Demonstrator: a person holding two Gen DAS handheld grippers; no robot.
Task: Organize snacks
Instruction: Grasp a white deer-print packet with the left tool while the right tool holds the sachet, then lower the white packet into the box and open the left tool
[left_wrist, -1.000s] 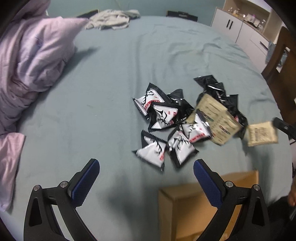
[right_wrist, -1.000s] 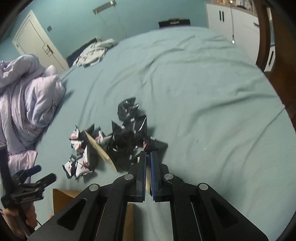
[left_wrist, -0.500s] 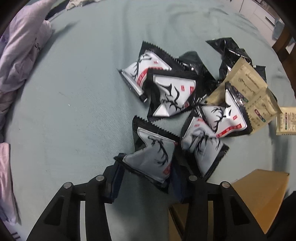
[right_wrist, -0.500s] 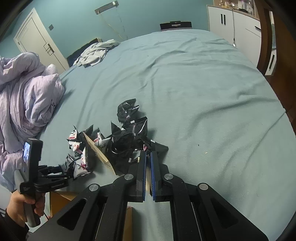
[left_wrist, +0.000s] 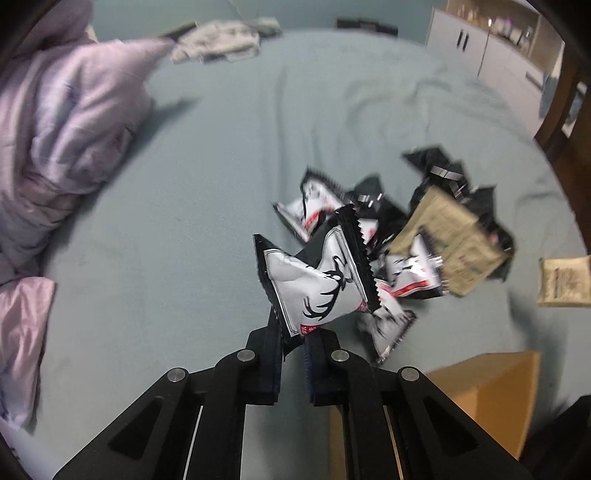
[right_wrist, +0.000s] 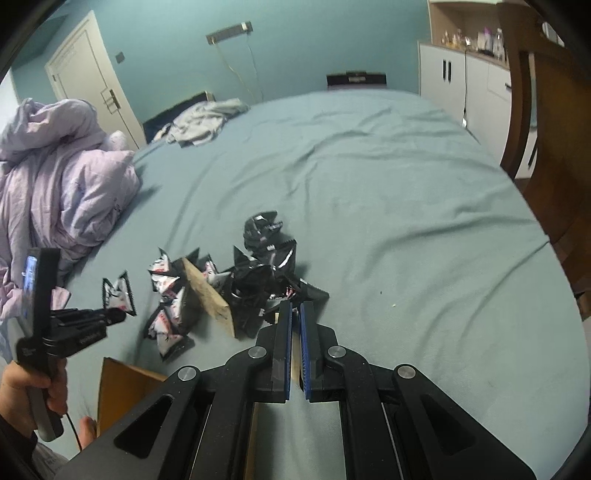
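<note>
Left wrist view: left hand-held gripper (left_wrist: 293, 341), jaws just closing, grasps one white snack packet (left_wrist: 314, 284); pile (left_wrist: 406, 236) remains on bed (left_wrist: 221, 166), cardboard box (left_wrist: 487, 398) appears unfilled. Right hand-held gripper (right_wrist: 295, 314) clenched on a tan packet edge.

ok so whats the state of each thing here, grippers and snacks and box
left hand-held gripper: jaws just closed, shut on white packet
white packet: lifted off the bed, pinched by one edge
right hand-held gripper: shut on tan sachet
tan sachet: held above the bed
snack pile: loose heap on the bed
big tan packet: leaning on the pile
box: at the bed's near edge, contents not visible
</note>
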